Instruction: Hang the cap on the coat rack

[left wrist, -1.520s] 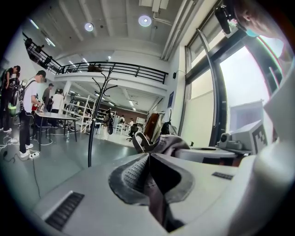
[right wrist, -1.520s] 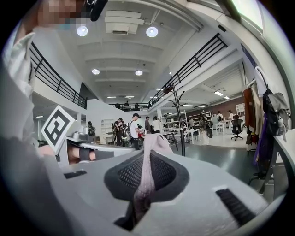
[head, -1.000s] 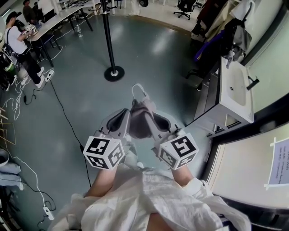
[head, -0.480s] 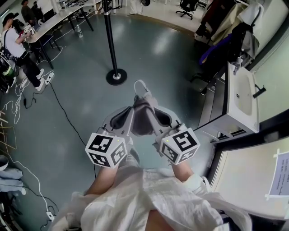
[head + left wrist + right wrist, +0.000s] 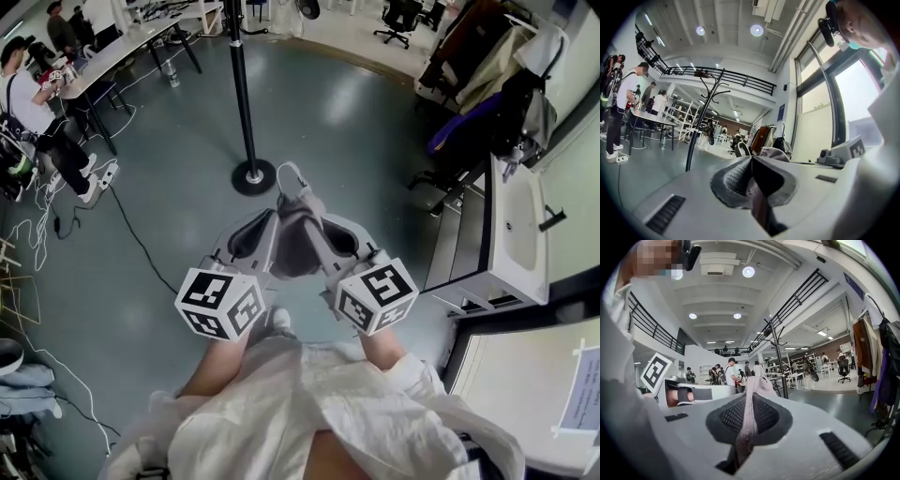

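Head view: a soft, crumpled mauve cap (image 5: 298, 239) sits pinched between the left gripper (image 5: 274, 225) and right gripper (image 5: 317, 225); the slim black coat rack (image 5: 242, 94) stands at twelve o'clock. Left gripper view: dimpled grey fingers (image 5: 733, 180) clamp its fabric. Right gripper view: likewise clamped.

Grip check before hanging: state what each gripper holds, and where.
Pale mauve fabric cap: left gripper pinches its left side, right gripper its right side.

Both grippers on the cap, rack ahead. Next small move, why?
Probably step toward the coat rack, lifting the cap: left gripper and right gripper are both shut on it, the rack stands ahead across the floor, and its hooks sit above the cap.
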